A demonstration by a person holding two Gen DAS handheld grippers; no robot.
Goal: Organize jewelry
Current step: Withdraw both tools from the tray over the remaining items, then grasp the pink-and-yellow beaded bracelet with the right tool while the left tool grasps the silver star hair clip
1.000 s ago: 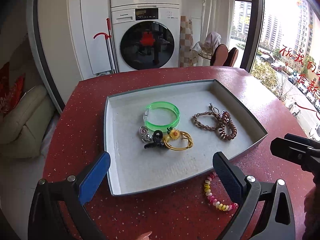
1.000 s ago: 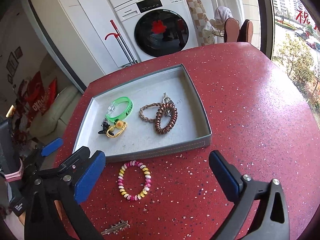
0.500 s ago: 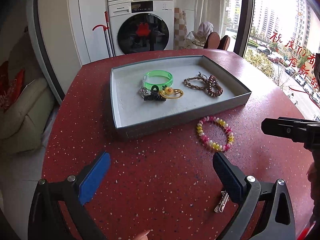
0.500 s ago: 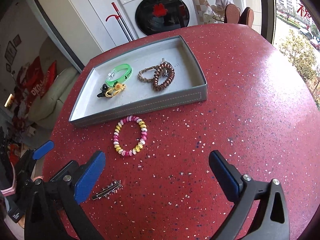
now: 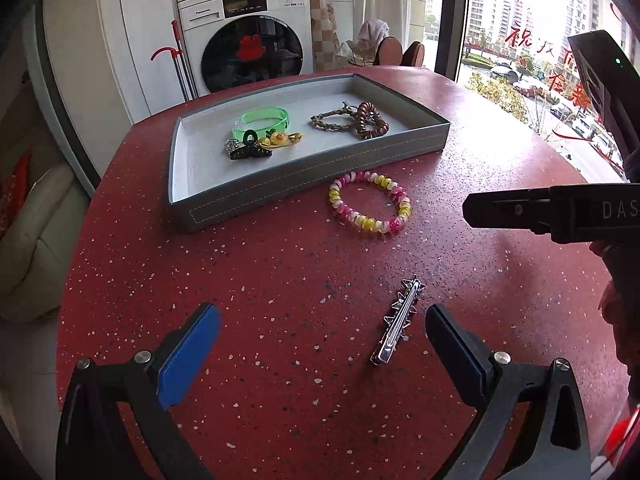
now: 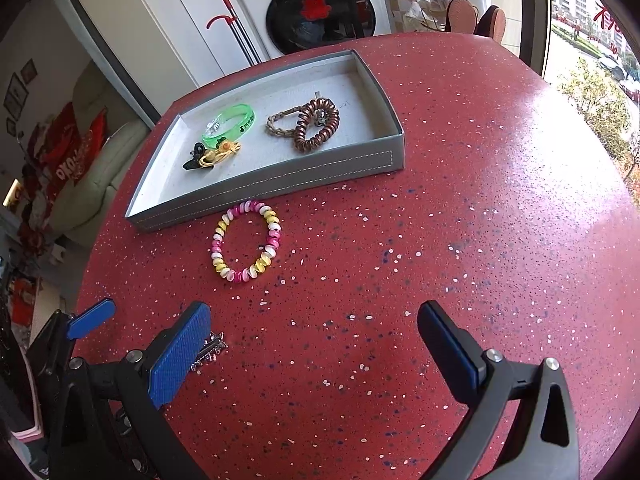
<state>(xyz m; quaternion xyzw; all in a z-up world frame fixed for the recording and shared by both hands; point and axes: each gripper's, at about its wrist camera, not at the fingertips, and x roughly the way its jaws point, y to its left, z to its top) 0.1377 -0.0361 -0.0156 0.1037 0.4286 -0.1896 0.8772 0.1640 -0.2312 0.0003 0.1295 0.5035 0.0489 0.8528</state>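
A grey tray (image 5: 304, 192) (image 6: 280, 182) on the red table holds a green bangle (image 5: 262, 120) (image 6: 230, 124), a black clip (image 5: 250, 152), a yellow flower piece (image 5: 280, 140), a brown chain (image 5: 332, 120) and a brown coil tie (image 5: 370, 122) (image 6: 316, 128). A pink-yellow coil bracelet (image 5: 370, 202) (image 6: 246, 246) lies on the table in front of the tray. A silver hair clip (image 5: 398, 320) (image 6: 208, 350) lies nearer, just inside my left gripper's right finger. My left gripper (image 5: 320, 348) is open and empty. My right gripper (image 6: 314, 344) is open and empty, to the right of the left one.
The red speckled round table (image 6: 480, 200) stretches to the right of the tray. A washing machine (image 5: 248, 48) stands behind the table and a window (image 5: 520, 40) is at the right. A sofa (image 5: 32, 240) is at the left below the table edge.
Both grippers have pulled back from the tray toward the table's near side. The hair clip has come into the left wrist view between its fingers. The jewelry has not moved.
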